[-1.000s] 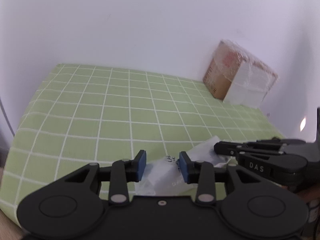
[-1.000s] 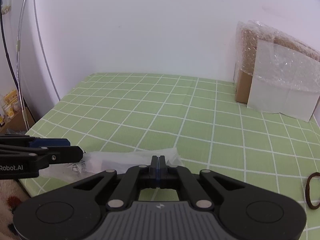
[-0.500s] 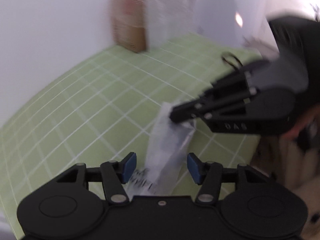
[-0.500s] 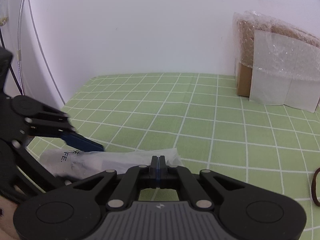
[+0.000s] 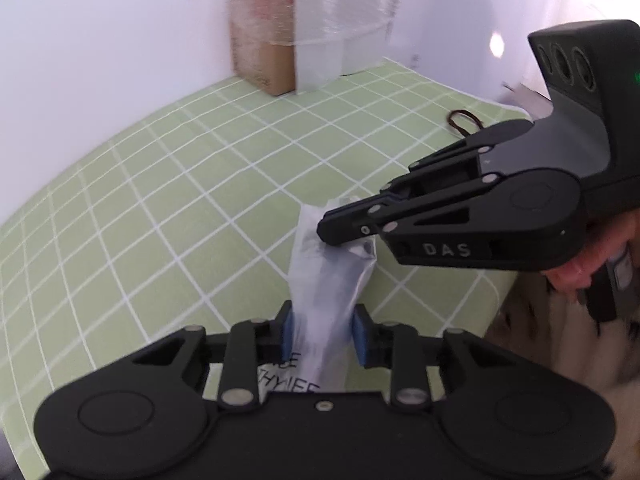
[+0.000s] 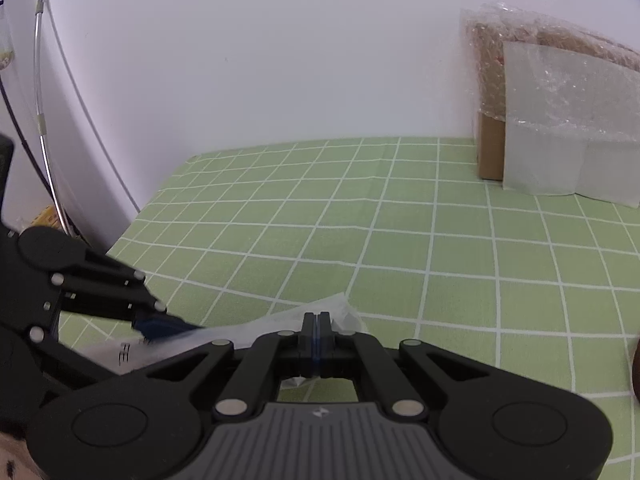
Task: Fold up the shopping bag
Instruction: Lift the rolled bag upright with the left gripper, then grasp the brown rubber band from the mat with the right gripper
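Now | left gripper [image 5: 322,332]: jaws closing around the near end of the shopping bag [image 5: 328,280], blue pads at its edges | right gripper [image 6: 317,326]: clamped tight on bag's far end | bag: narrow strip stretched between both over green checked cloth [image 5: 160,208], near edge | wrapped box [image 5: 304,36] at 12 o'clock by the wall.

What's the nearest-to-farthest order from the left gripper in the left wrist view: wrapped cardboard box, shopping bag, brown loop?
1. shopping bag: between the closing jaws of the left gripper, pads at its edges.
2. brown loop: on the green checked cloth, far right.
3. wrapped cardboard box: against the back wall.
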`<state>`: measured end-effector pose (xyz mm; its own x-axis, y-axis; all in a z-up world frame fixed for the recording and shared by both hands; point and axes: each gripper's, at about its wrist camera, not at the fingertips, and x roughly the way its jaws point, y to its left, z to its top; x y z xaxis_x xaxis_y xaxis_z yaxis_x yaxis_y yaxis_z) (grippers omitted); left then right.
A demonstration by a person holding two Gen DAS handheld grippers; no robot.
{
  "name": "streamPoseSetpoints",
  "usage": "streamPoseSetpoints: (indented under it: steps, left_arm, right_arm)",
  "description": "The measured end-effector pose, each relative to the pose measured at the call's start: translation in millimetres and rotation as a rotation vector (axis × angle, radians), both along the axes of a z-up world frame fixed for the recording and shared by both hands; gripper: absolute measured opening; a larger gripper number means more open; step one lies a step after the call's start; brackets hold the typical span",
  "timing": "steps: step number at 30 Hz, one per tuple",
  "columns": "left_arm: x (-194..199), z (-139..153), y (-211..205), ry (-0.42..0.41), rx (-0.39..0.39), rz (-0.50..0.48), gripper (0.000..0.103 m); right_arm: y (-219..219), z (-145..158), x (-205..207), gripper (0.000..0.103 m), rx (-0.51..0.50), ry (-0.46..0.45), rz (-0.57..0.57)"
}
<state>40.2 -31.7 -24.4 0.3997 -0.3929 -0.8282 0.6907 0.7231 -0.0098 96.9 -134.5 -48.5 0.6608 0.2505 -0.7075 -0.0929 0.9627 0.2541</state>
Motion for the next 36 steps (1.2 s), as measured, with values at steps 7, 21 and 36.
streamPoseSetpoints:
  steps: [7, 21, 36]
  left_arm:
    - [-5.8, -6.1, 20.3, 0.060, -0.206, 0.272, 0.018]
    - [13.1, -48.8, 107.3, 0.498, -0.831, 0.784, 0.015]
    - [18.4, -14.1, 118.4, 0.290, -0.792, 0.791, 0.014]
  right_arm:
    - [-43.2, 1.1, -18.1, 0.005, 0.295, -0.025, -0.151]
    - [-124.9, 38.5, -74.5, 0.011, 0.169, -0.111, -0.464]
    - [-136.5, 34.7, -83.5, 0.025, -0.264, -0.071, -0.387]
